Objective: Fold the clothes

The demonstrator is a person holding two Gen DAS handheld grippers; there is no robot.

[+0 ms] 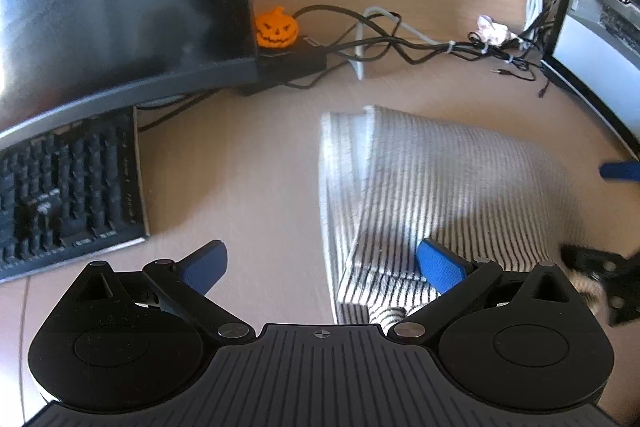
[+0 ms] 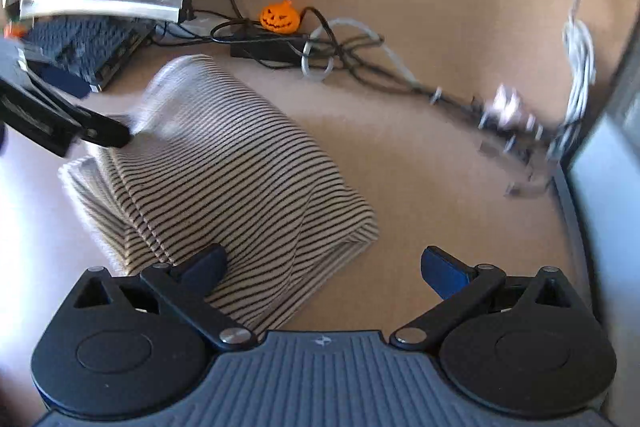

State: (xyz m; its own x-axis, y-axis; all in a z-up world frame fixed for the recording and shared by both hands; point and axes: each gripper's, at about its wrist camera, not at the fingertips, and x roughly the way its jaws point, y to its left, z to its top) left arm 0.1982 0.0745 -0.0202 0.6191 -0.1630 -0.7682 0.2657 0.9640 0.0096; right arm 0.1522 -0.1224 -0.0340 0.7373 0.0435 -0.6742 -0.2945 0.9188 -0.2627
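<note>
Both grippers, left [image 1: 322, 263] and right [image 2: 324, 263], stood wide open, holding nothing. The black-and-cream striped knit garment [image 2: 224, 163] lay folded, apparently doubled, on the tan wooden desk [image 2: 420, 179]; press layers flat, edges aligned.

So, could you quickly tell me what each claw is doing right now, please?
Left claw: open, holding nothing; its right finger lies over the striped garment.
Right claw: open, holding nothing; its left finger lies over the same garment.
</note>
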